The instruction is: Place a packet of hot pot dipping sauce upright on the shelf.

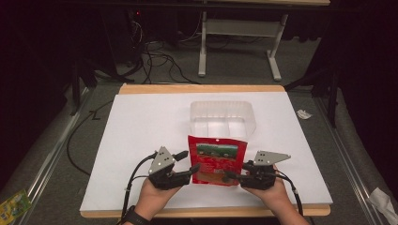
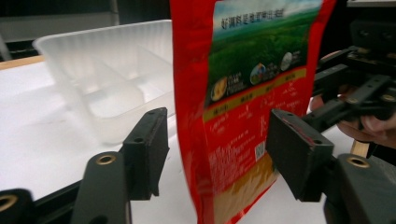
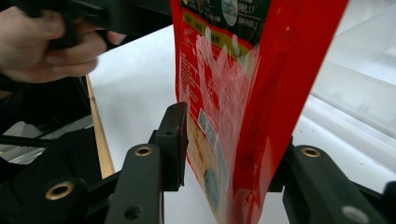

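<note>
A red pouch (image 1: 217, 159) with a green landscape picture stands upright on the white board, held between both grippers. My right gripper (image 1: 233, 176) is shut on the red pouch's right edge; in the right gripper view its jaws press the pouch (image 3: 243, 93) from both sides. My left gripper (image 1: 187, 162) is open, and in the left gripper view the pouch (image 2: 243, 116) sits in the gap, nearer one jaw. A clear compartmented plastic tray (image 1: 220, 104) lies just behind the pouch, also visible as the tray (image 2: 93, 70) in the left gripper view.
The white board (image 1: 141, 140) covers a wooden-edged table. Cables (image 1: 155, 56) and white table legs (image 1: 202, 47) stand on the floor beyond. A crumpled paper (image 1: 304, 114) lies at the right and a green packet (image 1: 14, 204) at the bottom left.
</note>
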{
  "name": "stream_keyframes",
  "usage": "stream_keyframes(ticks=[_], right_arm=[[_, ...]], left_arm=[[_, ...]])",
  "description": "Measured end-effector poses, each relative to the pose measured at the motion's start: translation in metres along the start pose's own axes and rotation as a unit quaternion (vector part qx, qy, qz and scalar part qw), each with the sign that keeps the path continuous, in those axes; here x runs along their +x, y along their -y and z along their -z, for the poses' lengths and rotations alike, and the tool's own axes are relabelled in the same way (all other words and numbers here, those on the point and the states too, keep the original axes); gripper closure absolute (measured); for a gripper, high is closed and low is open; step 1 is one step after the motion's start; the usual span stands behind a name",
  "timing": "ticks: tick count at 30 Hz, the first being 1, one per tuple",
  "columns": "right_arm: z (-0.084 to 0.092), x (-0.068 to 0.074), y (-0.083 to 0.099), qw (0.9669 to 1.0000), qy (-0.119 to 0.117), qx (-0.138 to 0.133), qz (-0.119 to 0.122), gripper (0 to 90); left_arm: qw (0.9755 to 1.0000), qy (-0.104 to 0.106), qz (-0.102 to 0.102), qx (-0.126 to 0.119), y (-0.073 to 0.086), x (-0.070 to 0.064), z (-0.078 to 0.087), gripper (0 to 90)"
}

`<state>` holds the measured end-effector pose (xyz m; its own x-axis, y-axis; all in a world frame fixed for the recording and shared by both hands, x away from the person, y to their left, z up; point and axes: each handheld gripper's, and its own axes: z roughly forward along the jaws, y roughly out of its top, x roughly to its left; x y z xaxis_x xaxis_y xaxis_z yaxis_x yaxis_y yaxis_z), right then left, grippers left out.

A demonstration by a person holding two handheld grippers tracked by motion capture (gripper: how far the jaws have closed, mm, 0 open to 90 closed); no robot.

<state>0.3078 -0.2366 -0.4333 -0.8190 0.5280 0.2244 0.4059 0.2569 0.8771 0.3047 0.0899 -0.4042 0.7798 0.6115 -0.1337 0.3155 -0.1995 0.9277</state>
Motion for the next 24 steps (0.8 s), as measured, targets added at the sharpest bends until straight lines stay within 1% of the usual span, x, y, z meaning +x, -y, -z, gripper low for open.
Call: stream_keyframes(ticks=[2,3,4,5,6,7,8,9,10,11,12,13,14,15,16,19,21,22,24], right_arm=[[-0.002,-0.004,0.0,1.0,-0.003,0.004,-0.001,63.4],[-0.004,-0.006,-0.001,1.0,-0.005,0.007,0.002,64.8],[-0.005,-0.007,-0.001,0.9999,-0.008,0.009,0.001,65.6],[-0.006,-0.008,-0.001,0.9999,-0.012,0.012,0.001,66.7],[-0.006,-0.008,-0.001,0.9999,-0.012,0.012,0.001,66.7],[-0.006,-0.009,0.0,0.9996,-0.02,0.018,0.003,69.4],[-0.006,-0.009,0.0,0.9996,-0.02,0.018,0.003,69.4],[-0.006,-0.008,0.0,0.9994,-0.025,0.021,0.008,70.4],[-0.007,-0.006,0.002,0.9991,-0.029,0.028,0.013,71.1],[-0.007,-0.006,0.002,0.9991,-0.029,0.028,0.013,71.1],[-0.009,-0.004,0.002,0.999,-0.029,0.031,0.016,71.1],[-0.012,-0.001,0.003,0.9986,-0.027,0.039,0.023,72.4],[-0.012,-0.001,0.003,0.9986,-0.027,0.039,0.023,72.4],[-0.014,0.0,0.004,0.9983,-0.024,0.043,0.03,74.4],[-0.017,0.002,0.005,0.998,-0.021,0.049,0.034,79.7],[-0.016,0.002,0.004,0.9981,-0.017,0.053,0.028,82.2],[-0.016,0.002,0.003,0.9982,-0.014,0.055,0.018,82.7],[-0.016,0.002,0.003,0.9982,-0.014,0.055,0.018,82.7],[-0.017,0.002,0.003,0.9983,-0.011,0.056,0.011,83.1]], left_arm=[[0.9999,-0.013,-0.003,0.002,0.006,0.007,0.009,37.8],[0.9998,-0.019,-0.001,0.002,0.01,0.011,0.013,37.9],[0.9994,-0.033,0.008,0.005,0.018,0.021,0.019,38.0],[0.999,-0.042,0.013,0.004,0.022,0.026,0.021,38.1],[0.999,-0.042,0.013,0.004,0.022,0.026,0.021,38.5],[0.9981,-0.055,0.027,0.004,0.029,0.033,0.022,38.7],[0.9981,-0.055,0.027,0.004,0.029,0.033,0.022,38.4],[0.9976,-0.058,0.038,0.002,0.03,0.035,0.023,38.4],[0.9974,-0.061,0.037,0.0,0.031,0.036,0.023,37.2],[0.9974,-0.061,0.037,0.0,0.031,0.036,0.023,36.9],[0.9975,-0.064,0.031,-0.002,0.031,0.035,0.023,36.9],[0.9976,-0.064,0.027,-0.003,0.031,0.035,0.023,36.0],[0.9977,-0.064,0.025,-0.003,0.032,0.034,0.022,36.0],[0.9978,-0.064,0.02,0.001,0.032,0.034,0.022,35.8],[0.9978,-0.064,0.019,0.001,0.033,0.034,0.02,35.6],[0.9977,-0.067,0.012,0.005,0.034,0.034,0.019,35.4],[0.9975,-0.069,0.012,0.006,0.034,0.035,0.018,35.4],[0.9975,-0.069,0.012,0.006,0.034,0.035,0.018,35.4],[0.9974,-0.071,0.013,0.005,0.035,0.036,0.018,35.4]])
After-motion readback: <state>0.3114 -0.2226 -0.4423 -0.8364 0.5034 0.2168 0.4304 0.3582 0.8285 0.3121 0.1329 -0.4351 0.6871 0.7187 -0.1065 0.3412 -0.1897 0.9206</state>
